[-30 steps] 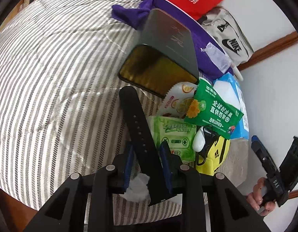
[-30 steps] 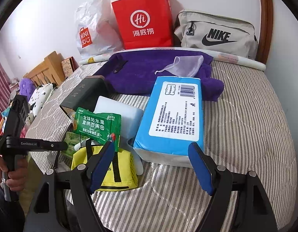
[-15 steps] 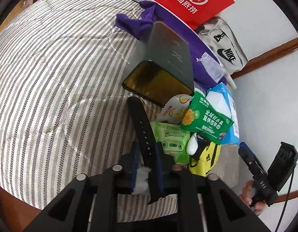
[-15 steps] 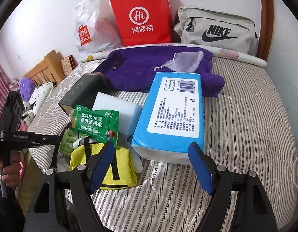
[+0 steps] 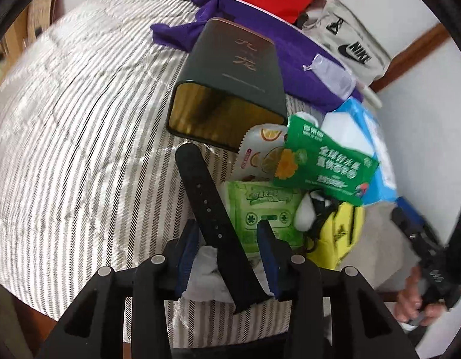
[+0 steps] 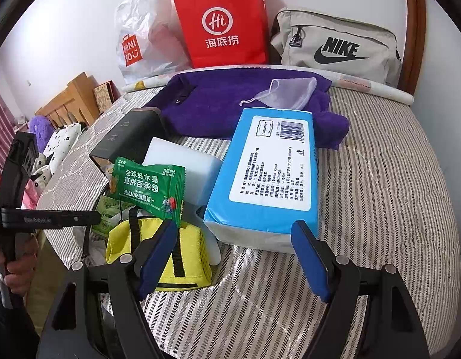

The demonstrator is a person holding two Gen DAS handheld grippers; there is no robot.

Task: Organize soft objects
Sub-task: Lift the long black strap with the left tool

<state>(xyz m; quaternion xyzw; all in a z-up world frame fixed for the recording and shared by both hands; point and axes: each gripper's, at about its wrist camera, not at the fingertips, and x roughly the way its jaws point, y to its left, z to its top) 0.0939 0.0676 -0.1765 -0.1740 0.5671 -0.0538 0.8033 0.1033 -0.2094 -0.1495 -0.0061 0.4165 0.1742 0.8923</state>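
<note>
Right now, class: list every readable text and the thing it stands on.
"Hi 海底捞": red paper bag
"NIKE": beige fabric pouch
"MINISO": white plastic bag
"全球好水果 直供百果园": green foil packet
Blue tissue pack label: barcode digits and fine print too small to read.

A home bedroom. Shown by a bed [image 6: 395, 185] under a striped quilted cover, a wooden headboard [image 6: 414, 30] against a plain white wall, shopping bags – one red paper [image 6: 221, 24], one white plastic [image 6: 146, 36] – and a grey sports pouch [image 6: 335, 45] propped at the head end, plus plush toys [image 6: 48, 137] and wooden furniture [image 6: 72, 101] alongside.
</note>
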